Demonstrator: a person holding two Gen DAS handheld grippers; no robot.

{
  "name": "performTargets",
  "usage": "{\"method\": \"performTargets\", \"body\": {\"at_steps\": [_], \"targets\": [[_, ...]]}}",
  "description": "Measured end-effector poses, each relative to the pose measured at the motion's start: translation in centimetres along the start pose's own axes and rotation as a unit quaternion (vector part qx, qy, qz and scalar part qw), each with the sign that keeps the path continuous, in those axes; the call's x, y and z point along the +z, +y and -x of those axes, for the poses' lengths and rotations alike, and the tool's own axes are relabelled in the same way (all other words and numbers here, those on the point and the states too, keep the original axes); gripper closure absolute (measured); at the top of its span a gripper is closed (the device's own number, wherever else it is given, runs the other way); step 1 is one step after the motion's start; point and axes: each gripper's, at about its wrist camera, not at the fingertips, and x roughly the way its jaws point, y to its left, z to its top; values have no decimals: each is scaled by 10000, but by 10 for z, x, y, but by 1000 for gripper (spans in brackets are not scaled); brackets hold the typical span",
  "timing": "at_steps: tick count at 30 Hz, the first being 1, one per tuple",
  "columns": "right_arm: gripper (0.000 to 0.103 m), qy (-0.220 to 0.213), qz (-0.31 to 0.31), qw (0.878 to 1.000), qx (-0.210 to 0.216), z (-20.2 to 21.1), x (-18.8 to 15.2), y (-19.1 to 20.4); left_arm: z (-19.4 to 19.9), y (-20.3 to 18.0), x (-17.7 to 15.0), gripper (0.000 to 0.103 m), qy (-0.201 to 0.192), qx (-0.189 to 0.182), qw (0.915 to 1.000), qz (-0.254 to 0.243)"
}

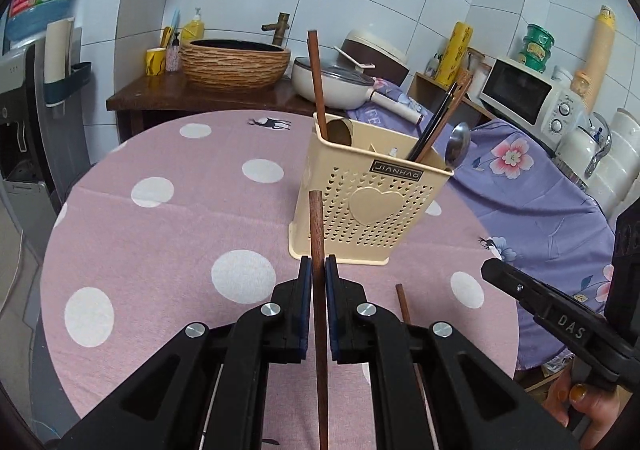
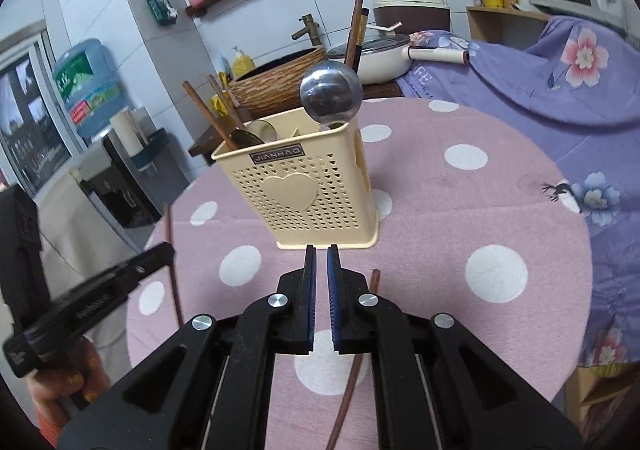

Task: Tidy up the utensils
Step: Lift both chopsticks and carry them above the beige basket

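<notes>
A cream perforated utensil holder (image 1: 360, 206) stands on the pink dotted tablecloth (image 1: 168, 234); it holds wooden chopsticks (image 1: 316, 82), dark chopsticks (image 1: 438, 122) and a metal spoon (image 1: 458, 148). My left gripper (image 1: 319, 266) is shut on a brown wooden chopstick (image 1: 316, 226), held in front of the holder. Another brown chopstick (image 2: 352, 374) lies on the cloth under my right gripper (image 2: 321, 254), whose jaws stand slightly apart and empty. The holder (image 2: 308, 202) and spoon (image 2: 331, 96) show ahead in the right wrist view. The left gripper with its chopstick (image 2: 173, 250) shows at left there.
A woven basin (image 1: 236, 64), a white pan (image 1: 332, 84), a rice cooker and a microwave (image 1: 528, 94) stand behind the table. A purple floral cloth (image 1: 532, 186) covers the counter at right. A water dispenser stands at left. A shelf of bottles hangs on the wall.
</notes>
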Motion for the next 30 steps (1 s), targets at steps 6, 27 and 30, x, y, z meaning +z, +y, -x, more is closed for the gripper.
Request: {"method": "performTargets", "body": {"at_steps": [6,27,30], "targets": [[41,358,71,9973,-638,-31,-15,-4,13,-2,1,96,-92,-26,10000,14],[95,1055,179,9873,-1177,-109,-47,-3,22,0,-5,96,-172,8,9998,-23],[95,763,208,9927,-910,-89,-41,1,23,1,-4,96,-178,7,9998,-33]]}}
